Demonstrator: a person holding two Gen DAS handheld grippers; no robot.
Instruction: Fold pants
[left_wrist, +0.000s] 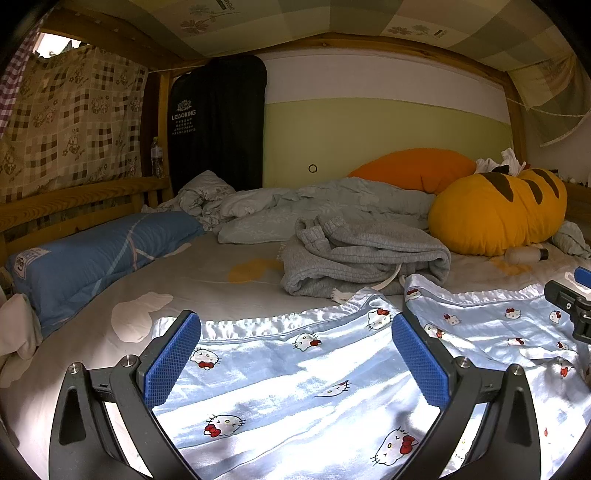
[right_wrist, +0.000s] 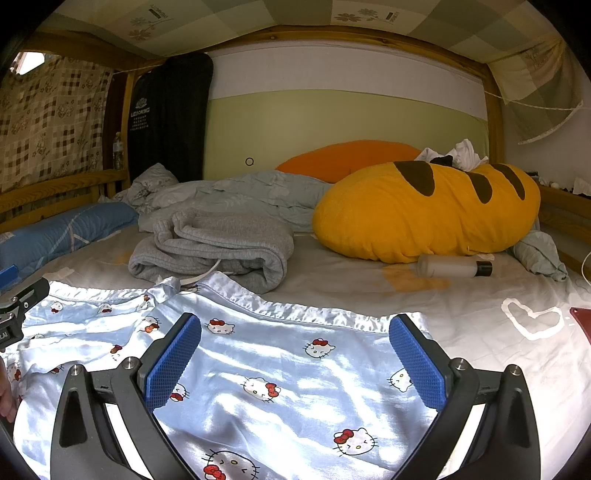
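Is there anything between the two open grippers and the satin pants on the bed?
Nothing visible. The left gripper and the right gripper both hang open directly over the pants, with only bare fabric between the fingers. The gray sweatpants lie beyond the far hem, and touch it.

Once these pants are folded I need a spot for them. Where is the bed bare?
Bare sheet lies between the blue pillow and the grey sweatpants, and to the right of the satin pants, below the bottle. The far end is crowded: crumpled quilt, yellow cushion.
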